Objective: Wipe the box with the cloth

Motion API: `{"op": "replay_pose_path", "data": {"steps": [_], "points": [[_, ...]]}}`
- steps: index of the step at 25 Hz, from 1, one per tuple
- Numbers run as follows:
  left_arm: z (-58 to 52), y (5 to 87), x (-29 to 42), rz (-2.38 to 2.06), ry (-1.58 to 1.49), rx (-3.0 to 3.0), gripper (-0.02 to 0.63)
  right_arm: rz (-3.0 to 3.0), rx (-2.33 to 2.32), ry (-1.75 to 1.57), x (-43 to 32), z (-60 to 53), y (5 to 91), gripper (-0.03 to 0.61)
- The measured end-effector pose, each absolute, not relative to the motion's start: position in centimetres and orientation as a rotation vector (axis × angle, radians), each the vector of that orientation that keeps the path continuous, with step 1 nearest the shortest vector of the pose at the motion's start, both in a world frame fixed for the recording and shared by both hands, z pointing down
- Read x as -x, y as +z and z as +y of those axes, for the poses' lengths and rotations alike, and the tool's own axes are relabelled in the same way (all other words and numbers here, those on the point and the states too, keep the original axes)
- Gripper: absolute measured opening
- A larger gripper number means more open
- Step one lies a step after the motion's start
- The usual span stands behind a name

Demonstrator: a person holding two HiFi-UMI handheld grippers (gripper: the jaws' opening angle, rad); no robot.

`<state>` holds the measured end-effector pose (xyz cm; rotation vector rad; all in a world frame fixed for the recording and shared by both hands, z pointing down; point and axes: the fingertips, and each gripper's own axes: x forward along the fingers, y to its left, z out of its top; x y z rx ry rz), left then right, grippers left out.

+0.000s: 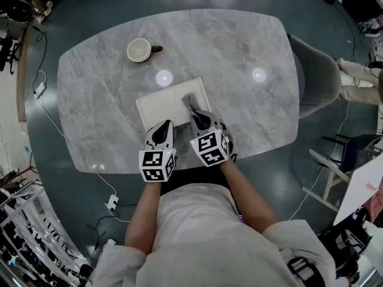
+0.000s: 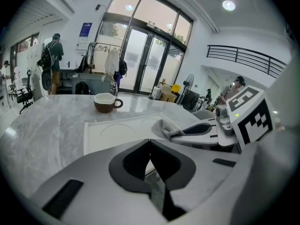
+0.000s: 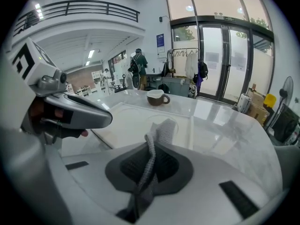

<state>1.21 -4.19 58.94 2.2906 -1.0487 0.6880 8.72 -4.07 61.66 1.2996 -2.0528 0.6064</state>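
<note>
**On the marble table, a cloth meets the white box**

Seen from the head view, the table (image 1: 239, 46) carries a flat white box (image 1: 161, 103) at its middle and a cup (image 1: 139, 49) well apart at the far left. The right gripper (image 1: 197, 117) reaches over the box's right part, trailing a grey cloth (image 1: 190, 102). The left gripper (image 1: 164, 126) sits at the box's near edge.

The left gripper view shows what the head view cannot: its 2 jaws are pressed together on nothing, and the cloth's free end appears to lie on the box just inside the right rim.

Only the right gripper view shows the pinch itself, with the jaws clamped on a narrow fold of cloth and the rest standing loose ahead.

Nothing pins the box, so a firm stroke could likely slide it across the smooth stone. With so thin a fold held, drag might also pull the cloth free.
</note>
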Motion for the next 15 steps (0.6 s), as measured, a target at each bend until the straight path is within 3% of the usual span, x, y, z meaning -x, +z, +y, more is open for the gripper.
{"op": "replay_pose_path", "data": {"steps": [15], "points": [[-4.7, 58.7, -2.4, -1.023, 0.667, -2.295, 0.023, -1.920, -1.270, 0.524, -10.8, -4.4, 61.7, 0.034]]}}
